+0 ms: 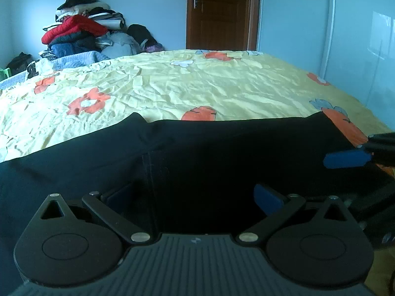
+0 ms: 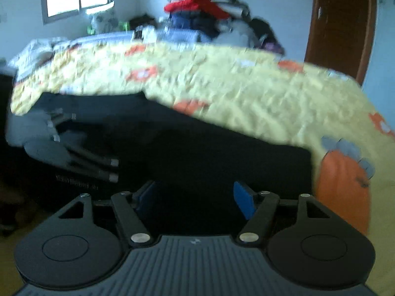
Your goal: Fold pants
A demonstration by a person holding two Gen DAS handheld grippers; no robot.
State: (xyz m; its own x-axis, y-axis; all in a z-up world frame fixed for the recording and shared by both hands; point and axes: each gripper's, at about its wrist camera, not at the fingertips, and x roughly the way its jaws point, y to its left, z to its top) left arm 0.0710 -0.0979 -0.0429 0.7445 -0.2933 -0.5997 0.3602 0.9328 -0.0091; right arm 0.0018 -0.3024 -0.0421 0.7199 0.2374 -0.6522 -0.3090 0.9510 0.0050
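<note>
Left wrist view: we see the black pants [image 1: 197, 148] spread flat along the near edge of the yellow flowered bedsheet [image 1: 185, 83].
Left gripper [image 1: 195, 198]: jaws spread wide, just pants under them, nothing pinched.
Background: clothes pile [image 1: 84, 32], brown door [image 1: 219, 12].
Right wrist view: blurry for us.
Right gripper [image 2: 196, 198]: jaws apart over the pants, not gripping.

pants [image 1: 74, 172]: your left-wrist view cuts them off at its left edge.
right wrist view: motion-blurred; clothes pile [image 2: 205, 12] indistinct to you.
right gripper [image 1: 350, 160]: only its tip enters.
</note>
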